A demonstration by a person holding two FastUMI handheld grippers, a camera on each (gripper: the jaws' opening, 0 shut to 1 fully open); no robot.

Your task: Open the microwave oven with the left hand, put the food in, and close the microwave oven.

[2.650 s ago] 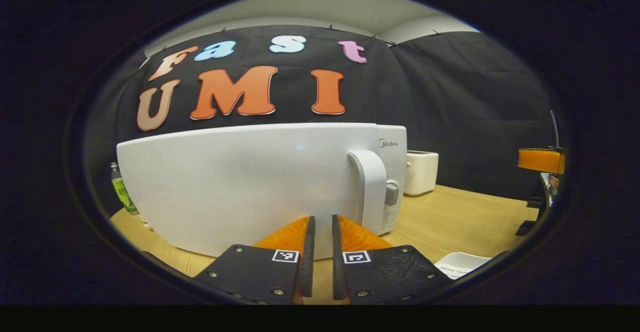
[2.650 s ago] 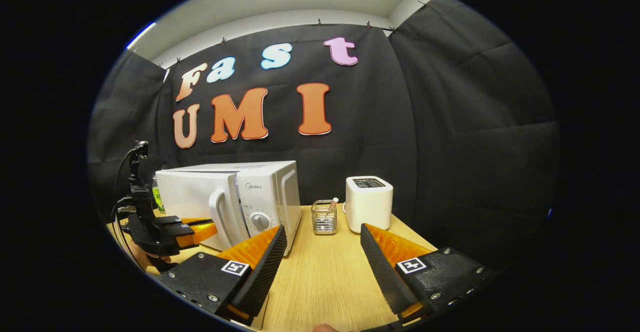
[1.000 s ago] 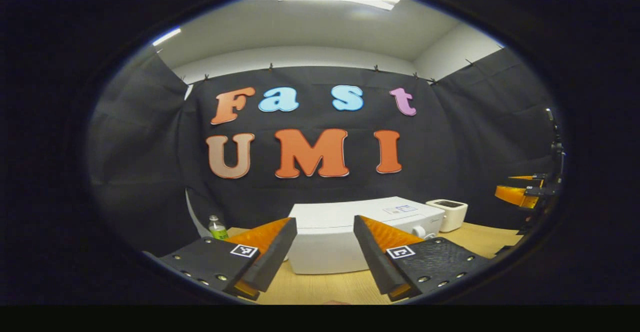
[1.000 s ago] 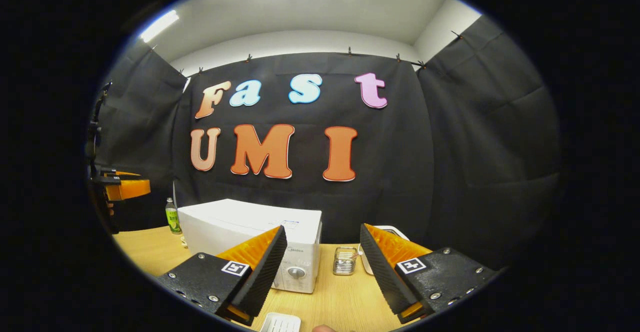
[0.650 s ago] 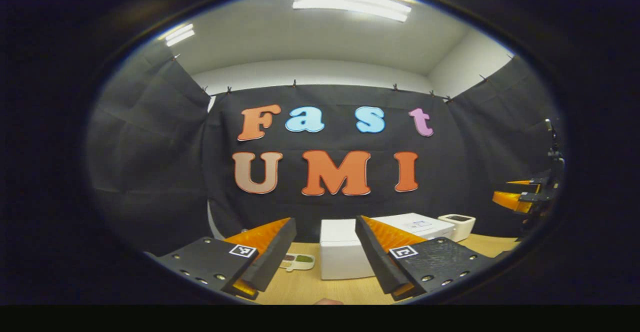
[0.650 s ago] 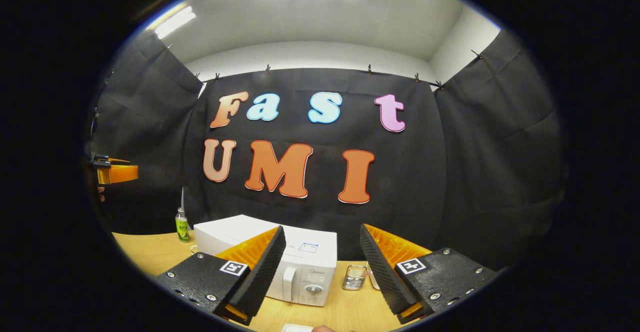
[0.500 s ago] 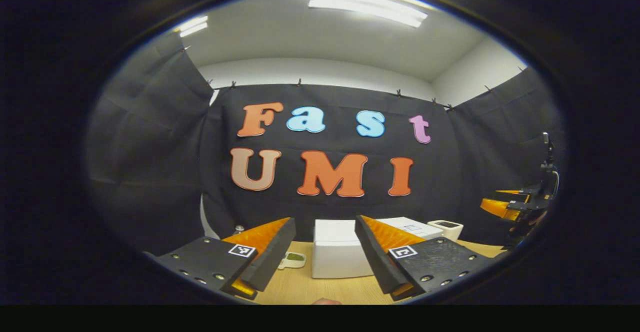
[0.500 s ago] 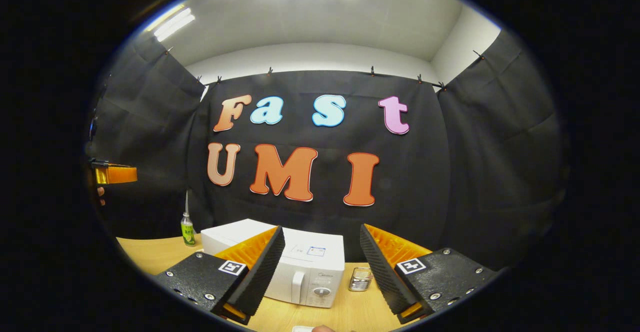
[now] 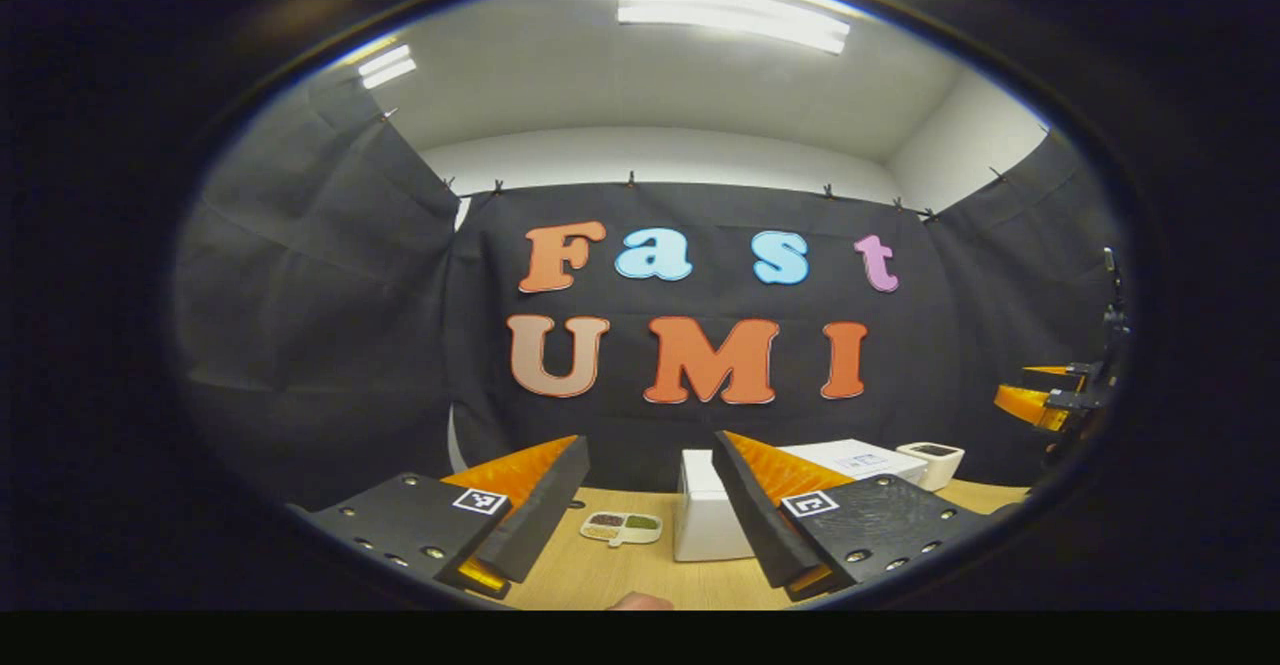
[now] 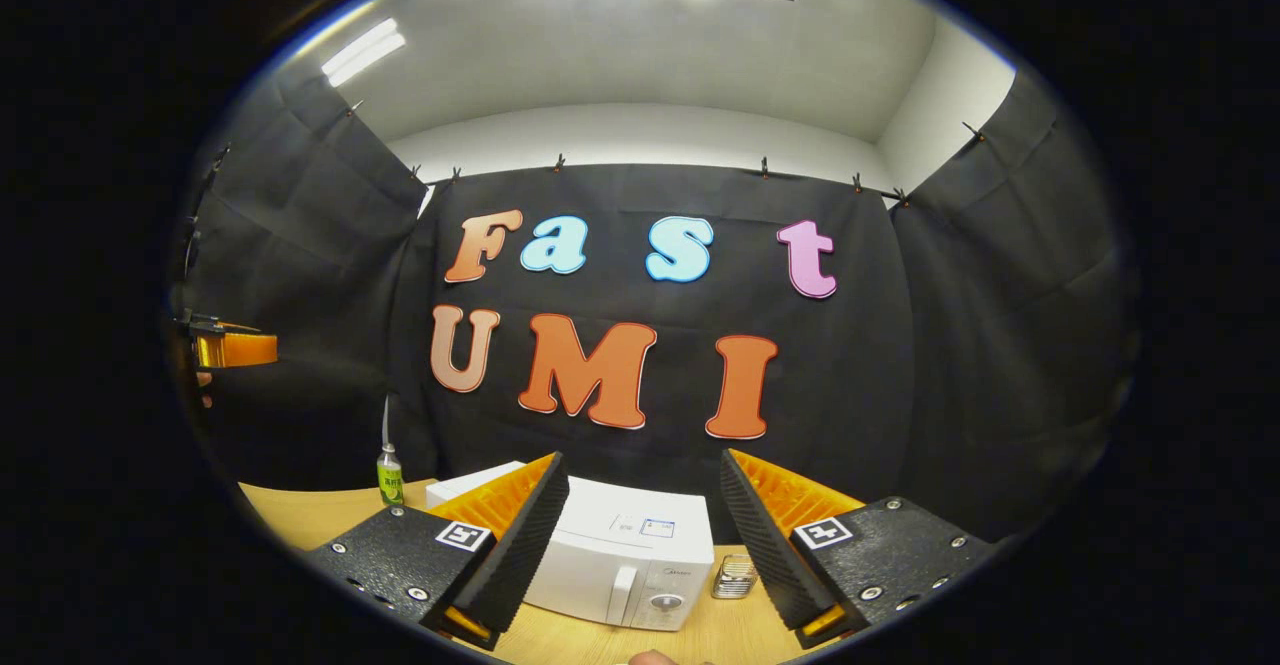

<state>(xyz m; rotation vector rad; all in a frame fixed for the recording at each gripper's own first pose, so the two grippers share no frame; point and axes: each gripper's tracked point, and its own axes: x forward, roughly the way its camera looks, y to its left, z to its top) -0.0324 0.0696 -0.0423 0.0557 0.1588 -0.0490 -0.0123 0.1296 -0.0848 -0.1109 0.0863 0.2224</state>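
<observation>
Both grippers' fingers spread wide, empty; microwave low centre on counter, likely rigid, heavy; take its upright door handle.

The left gripper is standing with its two fingers spread wide apart, nothing between them, and is pointing forward and level. The right gripper is likewise gaping, its fingers well apart and gripping nothing. In the left gripper view the right gripper is hanging far off to the right; in the right gripper view the left gripper is sitting far to the left, a fingertip of the person's hand just below it.
</observation>
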